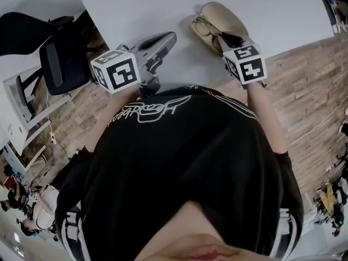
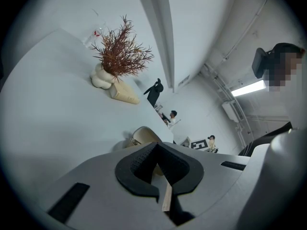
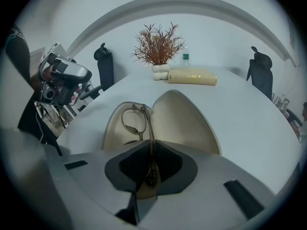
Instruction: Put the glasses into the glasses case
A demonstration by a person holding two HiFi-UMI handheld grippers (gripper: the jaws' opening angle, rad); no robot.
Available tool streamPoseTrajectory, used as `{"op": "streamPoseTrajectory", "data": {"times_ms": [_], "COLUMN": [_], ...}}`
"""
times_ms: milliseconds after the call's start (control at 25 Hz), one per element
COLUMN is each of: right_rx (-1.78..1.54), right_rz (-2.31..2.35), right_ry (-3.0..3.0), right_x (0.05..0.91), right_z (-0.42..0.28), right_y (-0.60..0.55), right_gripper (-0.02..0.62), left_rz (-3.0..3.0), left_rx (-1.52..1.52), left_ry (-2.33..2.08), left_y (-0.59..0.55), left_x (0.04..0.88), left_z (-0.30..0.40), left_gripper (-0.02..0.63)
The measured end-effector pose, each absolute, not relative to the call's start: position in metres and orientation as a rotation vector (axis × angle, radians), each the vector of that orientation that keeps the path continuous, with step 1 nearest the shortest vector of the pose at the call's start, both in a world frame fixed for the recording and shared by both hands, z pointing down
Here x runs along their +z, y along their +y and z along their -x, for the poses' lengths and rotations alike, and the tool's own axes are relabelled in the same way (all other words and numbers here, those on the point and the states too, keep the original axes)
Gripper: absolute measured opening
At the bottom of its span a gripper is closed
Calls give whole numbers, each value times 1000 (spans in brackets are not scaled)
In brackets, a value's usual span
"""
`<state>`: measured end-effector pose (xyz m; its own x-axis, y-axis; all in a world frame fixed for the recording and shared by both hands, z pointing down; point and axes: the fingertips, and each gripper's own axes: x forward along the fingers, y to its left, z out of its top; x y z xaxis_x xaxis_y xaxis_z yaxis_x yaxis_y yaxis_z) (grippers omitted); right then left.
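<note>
A beige glasses case (image 1: 220, 16) lies open on the white table (image 1: 163, 4), its lid tipped back. Thin gold-rimmed glasses (image 1: 205, 27) hang in the case's mouth. My right gripper (image 1: 222, 40) is shut on them. In the right gripper view the glasses (image 3: 137, 120) run edge-on between the dark pads of that gripper (image 3: 151, 169), with one lens over the case's lower shell (image 3: 115, 133). My left gripper (image 1: 169, 37) rests low over the table left of the case, jaws together and holding nothing. From the left gripper view (image 2: 158, 166) the case (image 2: 144, 136) shows just beyond the jaws.
A dried red plant in a white vase (image 3: 157, 49) and a beige roll (image 3: 192, 75) stand at the table's far end. Black office chairs (image 3: 104, 63) (image 3: 261, 73) flank the table, and another chair (image 1: 60, 53) stands on the wood floor at my left.
</note>
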<state>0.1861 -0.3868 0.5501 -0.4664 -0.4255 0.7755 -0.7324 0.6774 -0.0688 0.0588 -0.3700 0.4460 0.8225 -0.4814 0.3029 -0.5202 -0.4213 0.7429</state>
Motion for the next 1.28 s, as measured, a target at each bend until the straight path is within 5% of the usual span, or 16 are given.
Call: {"op": "streamPoseTrajectory", "data": {"times_ms": [480,1280], "right_rx": [548,524], "right_rz": [-831,-1071], "right_ry": [-2114,-2208], "right_x": [549,499], "right_z": [-182,-191], "right_y": [-385,-388], "right_gripper": [31,130], "left_rz": [-2088,-2139], "left_rx": [23,24], "left_ry": [-762,-726], "left_y": [-362,-335], "left_x": [437,421], "left_z": [-41,-21], "left_gripper": [6,6]}}
